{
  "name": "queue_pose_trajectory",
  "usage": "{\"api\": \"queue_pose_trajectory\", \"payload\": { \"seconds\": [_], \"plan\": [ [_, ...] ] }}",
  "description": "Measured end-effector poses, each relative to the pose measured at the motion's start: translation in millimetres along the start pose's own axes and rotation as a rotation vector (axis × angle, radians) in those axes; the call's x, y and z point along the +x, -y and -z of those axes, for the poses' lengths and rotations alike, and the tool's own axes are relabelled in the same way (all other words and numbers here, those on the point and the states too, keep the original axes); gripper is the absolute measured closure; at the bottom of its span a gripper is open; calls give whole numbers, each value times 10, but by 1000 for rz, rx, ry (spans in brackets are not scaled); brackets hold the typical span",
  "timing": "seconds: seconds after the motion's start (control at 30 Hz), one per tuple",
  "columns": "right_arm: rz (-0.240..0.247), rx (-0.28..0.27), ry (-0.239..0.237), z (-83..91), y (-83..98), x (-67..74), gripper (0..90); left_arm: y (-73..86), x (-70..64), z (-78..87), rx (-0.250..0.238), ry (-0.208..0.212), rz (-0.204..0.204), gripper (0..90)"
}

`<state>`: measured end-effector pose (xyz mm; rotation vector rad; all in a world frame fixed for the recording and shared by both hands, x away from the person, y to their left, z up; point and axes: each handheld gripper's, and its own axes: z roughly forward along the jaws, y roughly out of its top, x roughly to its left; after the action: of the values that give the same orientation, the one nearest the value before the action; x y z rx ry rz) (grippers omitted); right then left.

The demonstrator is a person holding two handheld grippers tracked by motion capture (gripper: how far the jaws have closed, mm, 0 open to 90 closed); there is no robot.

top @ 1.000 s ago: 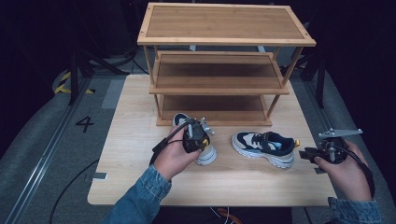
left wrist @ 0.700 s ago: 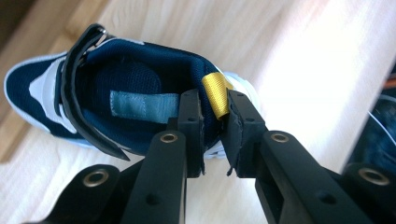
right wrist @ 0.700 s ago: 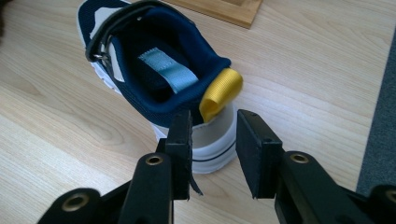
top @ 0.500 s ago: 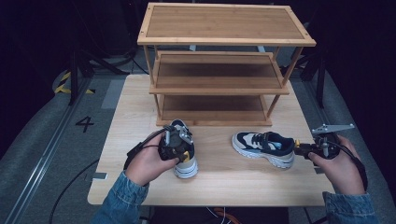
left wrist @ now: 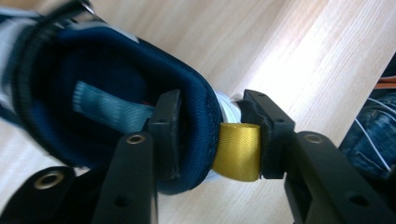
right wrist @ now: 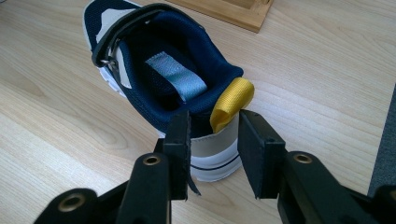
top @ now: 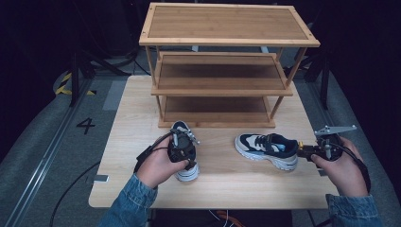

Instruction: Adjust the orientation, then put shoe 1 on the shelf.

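Note:
Two navy-and-white sneakers stand on the wooden table (top: 222,194). The left shoe (top: 181,130) points its toe at the shelf. My left gripper (top: 184,158) reaches down over its heel. In the left gripper view the jaws (left wrist: 215,135) straddle the padded heel collar (left wrist: 196,116) and yellow pull loop (left wrist: 238,149); they have just been opening. The right shoe (top: 265,145) lies sideways, toe to the left. My right gripper (top: 302,151) is at its heel, open. One jaw of the right gripper (right wrist: 212,140) sits inside the collar and the other outside by that shoe's yellow loop (right wrist: 233,100).
A three-tier bamboo shoe rack (top: 227,26) stands at the back of the table, its shelves bare. The lowest shelf (top: 217,111) is just beyond the shoes. Its foot (right wrist: 233,11) appears past the right shoe. Dark floor surrounds the table.
My left hand swung its shoe to the left and nearer, turned the toe toward the rack and set it down. The right gripper edged in to the other shoe's heel.

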<state>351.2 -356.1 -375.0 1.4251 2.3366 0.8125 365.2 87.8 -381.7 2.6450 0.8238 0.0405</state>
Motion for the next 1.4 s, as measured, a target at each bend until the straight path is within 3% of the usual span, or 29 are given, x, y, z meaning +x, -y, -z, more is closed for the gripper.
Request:
{"api": "queue_pose_trajectory", "payload": {
  "seconds": [0.23, 0.47, 0.57, 0.73, 0.93, 1.07, 1.23, 1.4],
  "plan": [
    [2, -1, -3, -12, -1, 7, 650, 10, 46, -32, 2, 18, -5, 682],
    [-4, -1, 3, 2, 9, -2, 652, -42, 28, 43, -18, -13, -39, 699],
    [-7, -5, 6, 20, 24, -8, 652, -84, 24, 112, -42, -54, -68, 701],
    [-14, -4, 16, 49, 71, -18, 653, -165, 24, 183, -61, -67, -95, 701],
    [-26, -7, 21, 83, 117, -30, 653, -331, 49, 210, -69, -89, -135, 702],
    [-38, -3, 24, 91, 150, -39, 653, -486, 123, 210, -71, -67, -143, 706],
    [-55, -7, 32, 137, 221, -73, 653, -714, 246, 120, -77, -90, -213, 706],
    [-67, -9, 40, 172, 272, -99, 654, -833, 390, 1, -96, -81, -240, 705]
  ]
}}
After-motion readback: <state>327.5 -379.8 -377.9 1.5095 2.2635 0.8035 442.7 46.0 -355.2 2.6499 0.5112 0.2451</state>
